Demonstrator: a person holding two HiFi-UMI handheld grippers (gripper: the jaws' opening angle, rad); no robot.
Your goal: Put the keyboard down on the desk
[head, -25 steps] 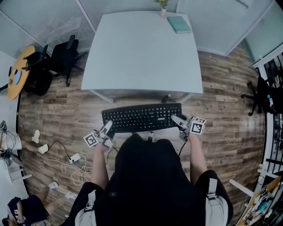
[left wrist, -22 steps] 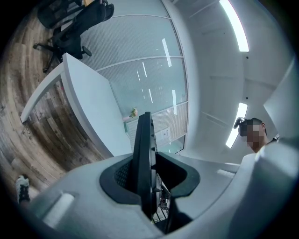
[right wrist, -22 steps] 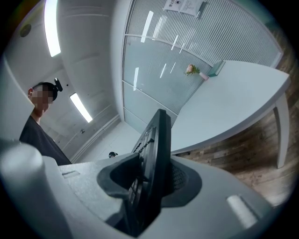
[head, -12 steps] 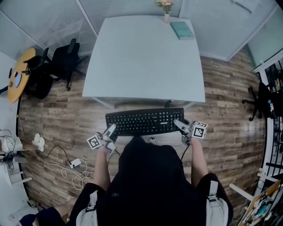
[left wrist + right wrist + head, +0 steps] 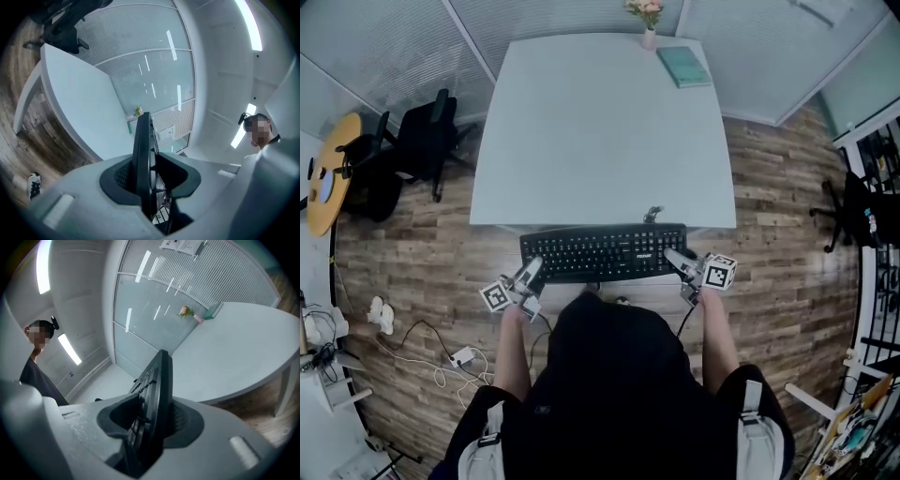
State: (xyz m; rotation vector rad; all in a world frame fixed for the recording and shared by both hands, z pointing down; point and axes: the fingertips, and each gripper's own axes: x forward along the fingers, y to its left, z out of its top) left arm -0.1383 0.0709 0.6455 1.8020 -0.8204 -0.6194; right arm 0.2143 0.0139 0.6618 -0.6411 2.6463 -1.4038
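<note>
Left tongs (image 5: pixel 528 277) clamp the keyboard (image 5: pixel 602 251) at its left end; right tongs (image 5: pixel 677 260) are opening with its right end between them. It hangs just before the near edge of the desk (image 5: pixel 600 131), not yet over it. Likely stiff, light plastic: grip both short ends, level.

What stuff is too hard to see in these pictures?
- Letters on the keyboard keys: too small in the head view, and both gripper views show it edge-on.
- Cover of the green book: too small to read in the head view.
- Legs of the desk: mostly hidden under its own top in the head view.
- How high the keyboard is beside the desk edge: the head view looks down, so height is lost.
</note>
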